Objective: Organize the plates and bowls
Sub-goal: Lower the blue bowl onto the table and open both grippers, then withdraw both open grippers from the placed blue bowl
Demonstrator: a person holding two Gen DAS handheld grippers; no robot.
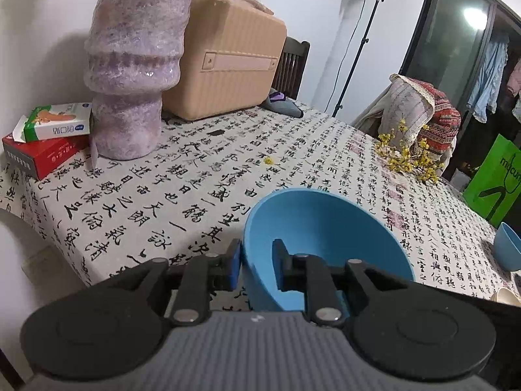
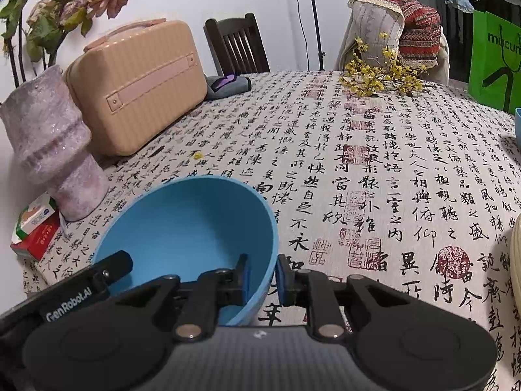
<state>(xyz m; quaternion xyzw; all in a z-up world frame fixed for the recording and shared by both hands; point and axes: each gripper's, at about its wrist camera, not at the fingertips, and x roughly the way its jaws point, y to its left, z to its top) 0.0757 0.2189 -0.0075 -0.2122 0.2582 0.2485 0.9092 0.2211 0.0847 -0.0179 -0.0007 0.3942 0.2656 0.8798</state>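
A blue bowl (image 1: pixel 325 238) sits on the calligraphy-print tablecloth (image 1: pixel 162 202), close in front of both cameras. My left gripper (image 1: pixel 257 260) straddles the bowl's left wall, one finger outside and one inside. A gap shows between the inner finger and the wall, so the jaws stand open. My right gripper (image 2: pixel 263 277) straddles the right wall of the same blue bowl (image 2: pixel 189 221) in the same way, open, with daylight beside the inner pad. The left gripper's black body (image 2: pixel 97 273) reaches the bowl's left rim in the right wrist view. I cannot tell whether the bowl sits flat.
A second blue bowl (image 1: pixel 508 249) and a cream dish (image 1: pixel 504 295) are at the table's right edge. A purple vase (image 1: pixel 133 75), a tan case (image 1: pixel 224 58) and stacked boxes (image 1: pixel 45 143) stand at the back left. Yellow flower sprigs (image 2: pixel 381 71) lie at the far side.
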